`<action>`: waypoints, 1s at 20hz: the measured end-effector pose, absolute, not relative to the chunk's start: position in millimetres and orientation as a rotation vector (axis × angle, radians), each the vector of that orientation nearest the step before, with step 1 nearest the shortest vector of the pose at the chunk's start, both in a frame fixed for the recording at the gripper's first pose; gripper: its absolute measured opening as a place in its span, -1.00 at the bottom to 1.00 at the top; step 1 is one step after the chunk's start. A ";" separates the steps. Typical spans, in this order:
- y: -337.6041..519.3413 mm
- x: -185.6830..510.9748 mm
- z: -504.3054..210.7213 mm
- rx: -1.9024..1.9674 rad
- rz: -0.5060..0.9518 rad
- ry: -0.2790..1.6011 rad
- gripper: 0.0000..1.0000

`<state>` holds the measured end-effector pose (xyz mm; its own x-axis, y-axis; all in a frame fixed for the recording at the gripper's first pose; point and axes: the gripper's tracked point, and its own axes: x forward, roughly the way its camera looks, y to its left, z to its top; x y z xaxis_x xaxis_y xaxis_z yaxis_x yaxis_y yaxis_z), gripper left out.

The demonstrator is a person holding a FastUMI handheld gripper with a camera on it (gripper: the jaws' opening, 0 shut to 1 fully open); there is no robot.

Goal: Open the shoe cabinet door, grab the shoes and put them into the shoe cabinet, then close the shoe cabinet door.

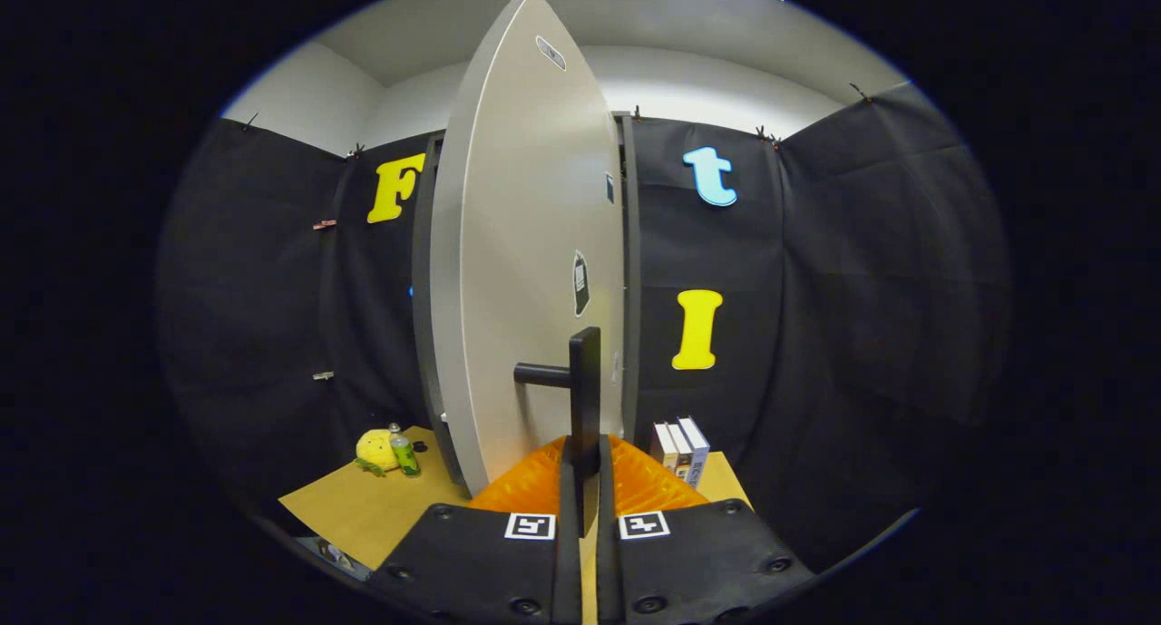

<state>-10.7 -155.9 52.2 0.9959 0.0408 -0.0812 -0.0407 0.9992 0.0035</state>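
Fingers (544,484) drawn close together, pinched on the dark vertical bar handle (585,398) of the tall silver-grey cabinet door (526,271), both pads pressing the bar's lower end from either side. Gripper (580,480) lined up straight with the handle, bar running upright between the fingertips, a short stem joining it to the door face. Held this way, most likely, so the door can be swung on its hinge by the handle rather than pushed on its flat panel.

Door standing ajar, seen almost edge-on, with its free edge turned toward the camera and the dark cabinet frame (629,271) showing behind it on both sides. Small dark stickers on the door face, one near the top and one above the handle.

Cabinet resting on a tan wooden tabletop (363,507). Near the tabletop's far left edge, beside the door, a yellow plush toy (375,449) and a small green bottle (404,453) touching it. Toward the far right edge, just beside the cabinet frame, three upright books (680,448) packed together.

Interior hidden by the door; cannot tell whether shoes already sit inside, so unclear whether this is the opening or closing stage. Black cloth booth wall (862,289) behind everything.

Next move would call for a steady arc about the hinge, grip kept firm on the narrow bar, since a slip there seems the main risk.
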 end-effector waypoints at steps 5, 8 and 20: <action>-200.3 -8.0 57.7 0.043 0.052 0.058 -0.90; -198.3 -11.1 62.4 0.029 0.073 0.023 -0.88; -220.2 -74.0 38.0 0.112 0.014 0.094 -0.40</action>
